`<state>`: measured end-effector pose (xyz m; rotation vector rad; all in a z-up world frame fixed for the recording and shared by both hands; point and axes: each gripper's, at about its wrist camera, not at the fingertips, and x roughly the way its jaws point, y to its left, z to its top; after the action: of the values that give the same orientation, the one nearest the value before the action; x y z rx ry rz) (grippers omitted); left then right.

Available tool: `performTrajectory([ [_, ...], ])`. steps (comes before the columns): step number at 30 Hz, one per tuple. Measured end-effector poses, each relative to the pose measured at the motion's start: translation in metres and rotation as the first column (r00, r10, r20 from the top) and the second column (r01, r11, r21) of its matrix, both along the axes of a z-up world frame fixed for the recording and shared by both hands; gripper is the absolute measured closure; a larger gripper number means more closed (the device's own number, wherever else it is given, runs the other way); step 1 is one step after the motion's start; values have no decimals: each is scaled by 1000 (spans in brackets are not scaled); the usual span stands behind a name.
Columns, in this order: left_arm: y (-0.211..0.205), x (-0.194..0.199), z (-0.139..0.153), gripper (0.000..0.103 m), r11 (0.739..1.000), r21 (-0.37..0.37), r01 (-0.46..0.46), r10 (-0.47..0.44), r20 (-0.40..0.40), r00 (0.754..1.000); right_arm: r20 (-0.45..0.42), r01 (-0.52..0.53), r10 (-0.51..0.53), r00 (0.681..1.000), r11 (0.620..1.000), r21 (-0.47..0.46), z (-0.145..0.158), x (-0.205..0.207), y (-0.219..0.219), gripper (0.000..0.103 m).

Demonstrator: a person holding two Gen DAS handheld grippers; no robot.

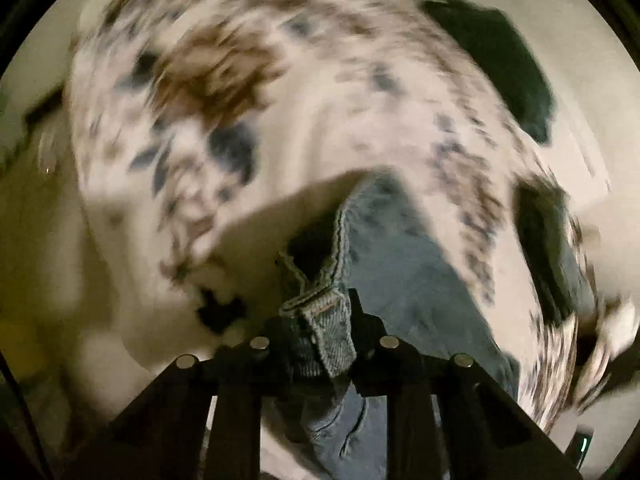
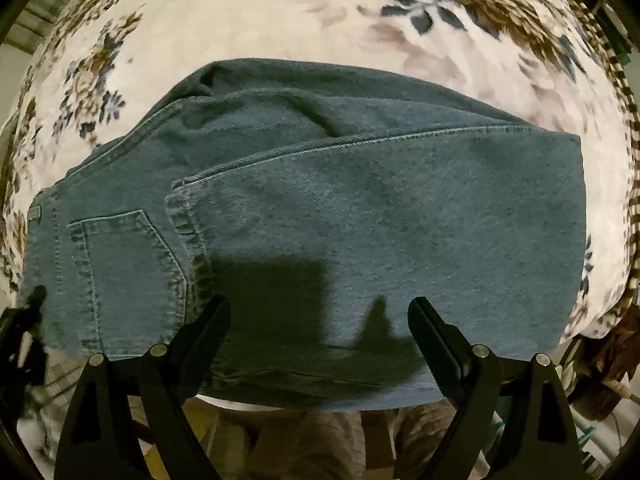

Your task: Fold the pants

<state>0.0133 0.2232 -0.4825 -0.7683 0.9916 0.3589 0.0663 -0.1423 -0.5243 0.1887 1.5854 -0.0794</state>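
Jeans (image 2: pixel 360 216): blue denim, folded over once, lying flat on the flowered bedspread (image 2: pixel 280 12); one leg panel laid across the seat, its hem ending just beside the back pocket (image 2: pixel 128 276).
Back pocket: facing up at the left of the right wrist view, stitched outline plain to see.
Near edge of jeans: reaching the edge of the bed, hanging slightly past it toward the camera.
Right gripper (image 2: pixel 319 308): fingers spread wide apart, holding nothing, poised just above the near edge of the jeans; dark shadow of the tool cast on the denim between the fingers.
Left gripper (image 1: pixel 320 332): fingers drawn together, clamped on a thick seamed edge of the jeans (looks like a belt loop or waistband corner, hard to say which).
Denim in the left view (image 1: pixel 420 272): lifted off the bed at the pinched point, trailing away to the right and downward.
Bedspread in the left view (image 1: pixel 300 100): white with brown and blue flowers, heavily blurred.
Dark cloth (image 1: pixel 500 60): a dark green or black piece lying on the bed at upper right, well apart from the jeans.
Bed's far border: brown-and-white striped trim (image 2: pixel 624 120) along the right side.
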Motion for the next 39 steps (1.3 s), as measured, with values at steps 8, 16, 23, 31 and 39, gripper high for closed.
performTrajectory([
  [8,-117,10,105,87,926,122,356,-368,97,925,36,50,-49,998,999,-9,19,-11,-48,11],
  [16,-280,27,137,87,706,184,684,-704,82,705,73,136,-135,988,990,-21,45,-40,-144,11],
  [23,-422,38,68,87,480,162,862,-864,-83,497,75,246,-243,967,969,-36,31,-96,-258,11],
  [31,-485,49,10,75,407,142,902,-863,-263,431,70,300,-301,951,953,34,19,-112,-332,10],
  [39,-488,48,37,18,451,170,876,-817,-316,482,94,267,-286,954,947,178,40,-102,-356,10],
])
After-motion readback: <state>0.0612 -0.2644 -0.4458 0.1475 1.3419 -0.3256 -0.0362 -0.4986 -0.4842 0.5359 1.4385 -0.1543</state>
